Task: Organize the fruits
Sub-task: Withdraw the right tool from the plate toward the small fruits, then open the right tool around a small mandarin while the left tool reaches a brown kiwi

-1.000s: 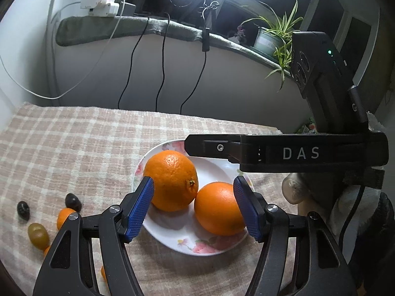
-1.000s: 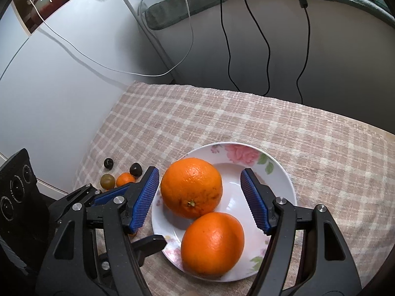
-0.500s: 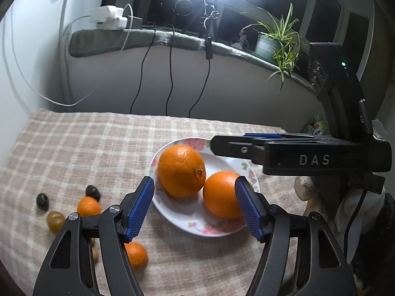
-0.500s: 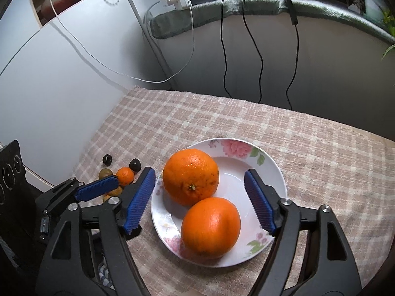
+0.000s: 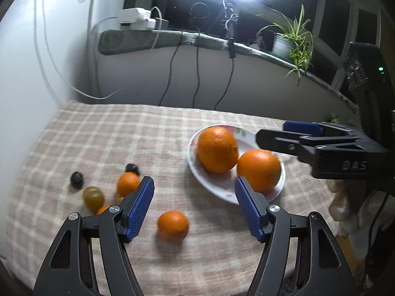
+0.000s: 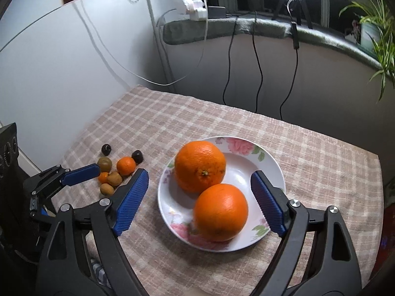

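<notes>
Checked cloth [image 6: 246,123] runs off the bottom. Plate [image 6: 269,157] carries two oranges [image 6: 200,165], touching. Right gripper [image 6: 200,202] widening, clutching nothing; left gripper [image 5: 195,207] spread, empty, half-hiding the blurred small fruits [image 5: 127,183] left of the plate.

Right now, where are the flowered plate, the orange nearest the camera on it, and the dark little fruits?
flowered plate [image 6: 270,165], right wrist view, bare white rim.
near orange [image 6: 220,212], right wrist view, middle of its peel.
dark fruit [image 6: 106,149], right wrist view, middle of the farther one.
</notes>
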`<move>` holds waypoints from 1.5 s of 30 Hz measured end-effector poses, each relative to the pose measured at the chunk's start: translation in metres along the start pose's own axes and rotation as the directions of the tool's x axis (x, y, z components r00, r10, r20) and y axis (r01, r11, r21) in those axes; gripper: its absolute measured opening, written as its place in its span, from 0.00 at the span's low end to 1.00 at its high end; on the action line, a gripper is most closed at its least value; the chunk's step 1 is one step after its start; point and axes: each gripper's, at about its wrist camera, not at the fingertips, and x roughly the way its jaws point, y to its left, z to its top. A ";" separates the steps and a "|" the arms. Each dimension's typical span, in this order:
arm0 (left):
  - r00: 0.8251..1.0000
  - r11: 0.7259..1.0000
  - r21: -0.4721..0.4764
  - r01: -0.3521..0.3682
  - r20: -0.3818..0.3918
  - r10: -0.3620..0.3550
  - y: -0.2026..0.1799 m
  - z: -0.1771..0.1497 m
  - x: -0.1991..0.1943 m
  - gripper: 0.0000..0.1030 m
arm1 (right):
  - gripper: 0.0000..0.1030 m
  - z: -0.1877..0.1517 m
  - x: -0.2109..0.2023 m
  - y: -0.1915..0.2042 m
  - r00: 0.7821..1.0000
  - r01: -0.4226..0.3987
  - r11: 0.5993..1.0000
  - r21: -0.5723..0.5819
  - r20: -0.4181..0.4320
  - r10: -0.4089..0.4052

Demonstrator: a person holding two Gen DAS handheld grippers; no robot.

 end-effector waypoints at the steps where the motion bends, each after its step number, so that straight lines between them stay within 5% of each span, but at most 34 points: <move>1: 1.000 1.000 -0.002 -0.006 0.000 0.006 0.002 -0.002 -0.002 0.68 | 0.85 -0.001 -0.001 0.004 1.000 0.003 1.000 -0.011 0.005 -0.003; 8: 0.998 0.998 -0.014 -0.059 0.015 0.060 0.020 -0.017 -0.019 0.68 | 0.86 -0.010 -0.008 0.028 0.999 0.004 0.997 -0.077 0.034 -0.001; 17: 0.993 0.990 -0.082 -0.115 -0.041 0.112 0.050 -0.044 -0.024 0.68 | 0.86 -0.032 -0.001 0.055 0.991 -0.128 0.986 -0.110 0.028 0.132; 33: 0.993 0.972 -0.203 -0.119 -0.032 0.115 0.097 -0.057 -0.025 0.68 | 0.86 -0.059 0.032 0.091 0.978 -0.208 0.963 -0.172 -0.062 0.200; 45: 0.997 0.955 -0.287 -0.068 -0.049 0.056 0.130 -0.037 0.007 0.47 | 0.73 -0.062 0.060 0.104 0.975 -0.210 0.959 -0.190 -0.112 0.191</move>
